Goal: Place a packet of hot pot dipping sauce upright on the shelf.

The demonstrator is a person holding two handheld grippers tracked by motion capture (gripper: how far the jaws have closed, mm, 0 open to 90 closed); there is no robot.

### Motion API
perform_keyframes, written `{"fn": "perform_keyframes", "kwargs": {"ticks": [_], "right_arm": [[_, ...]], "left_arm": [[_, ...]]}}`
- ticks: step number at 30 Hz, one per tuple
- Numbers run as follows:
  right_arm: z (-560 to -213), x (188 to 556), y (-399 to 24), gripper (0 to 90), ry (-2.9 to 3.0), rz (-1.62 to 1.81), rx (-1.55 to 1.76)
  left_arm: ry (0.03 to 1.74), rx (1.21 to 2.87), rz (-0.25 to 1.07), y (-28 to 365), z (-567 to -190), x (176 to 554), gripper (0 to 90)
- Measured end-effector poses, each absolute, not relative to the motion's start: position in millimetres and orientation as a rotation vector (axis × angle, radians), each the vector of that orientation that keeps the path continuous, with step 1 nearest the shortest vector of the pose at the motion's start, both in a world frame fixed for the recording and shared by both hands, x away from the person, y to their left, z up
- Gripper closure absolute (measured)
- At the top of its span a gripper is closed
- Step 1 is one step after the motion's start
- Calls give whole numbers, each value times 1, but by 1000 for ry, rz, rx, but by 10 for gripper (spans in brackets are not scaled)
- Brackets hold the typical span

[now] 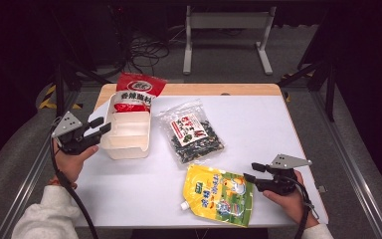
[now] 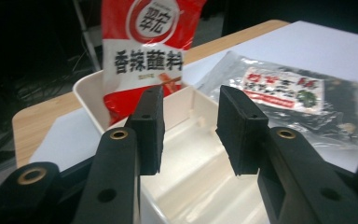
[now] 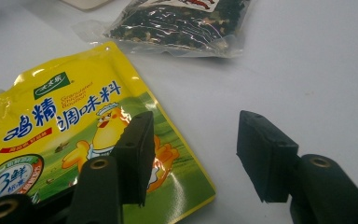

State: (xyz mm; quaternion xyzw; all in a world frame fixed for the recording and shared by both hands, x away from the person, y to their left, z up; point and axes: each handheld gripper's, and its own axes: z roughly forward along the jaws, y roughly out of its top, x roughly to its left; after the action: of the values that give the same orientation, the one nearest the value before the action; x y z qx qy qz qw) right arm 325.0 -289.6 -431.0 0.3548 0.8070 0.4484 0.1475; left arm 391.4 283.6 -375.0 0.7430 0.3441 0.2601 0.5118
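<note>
My right gripper [image 3: 191, 154], jaws apart, sits at the yellow pouch's [image 3: 70, 140] corner; left gripper [image 2: 189, 126] gapes empty over the bin [image 2: 191, 186] (red bag [image 2: 144, 51] inside).

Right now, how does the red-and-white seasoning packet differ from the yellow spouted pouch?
The red-and-white seasoning packet stands upright at the far end of the white plastic bin; the yellow spouted pouch lies flat on the white table. The red packet shows no spout; the yellow pouch has a white one at its corner. The yellow pouch looks bigger. Both are printed food packs, and neither is gripped.
</note>
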Motion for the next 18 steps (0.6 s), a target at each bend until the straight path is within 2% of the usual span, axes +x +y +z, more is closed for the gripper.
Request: {"fn": "perform_keyframes", "kwargs": {"ticks": [6, 11, 18], "right_arm": [[-430, 329, -287, 572, 2342, 1280, 1008], [-428, 333, -285, 588, 2346, 1275, 997], [-427, 343, -280, 617, 2348, 1286, 990]], "left_arm": [[804, 1860, 627, 262, -381, 369, 581], [773, 1881, 566, 246, -390, 351, 521], [752, 1937, 496, 232, -408, 329, 487]]}}
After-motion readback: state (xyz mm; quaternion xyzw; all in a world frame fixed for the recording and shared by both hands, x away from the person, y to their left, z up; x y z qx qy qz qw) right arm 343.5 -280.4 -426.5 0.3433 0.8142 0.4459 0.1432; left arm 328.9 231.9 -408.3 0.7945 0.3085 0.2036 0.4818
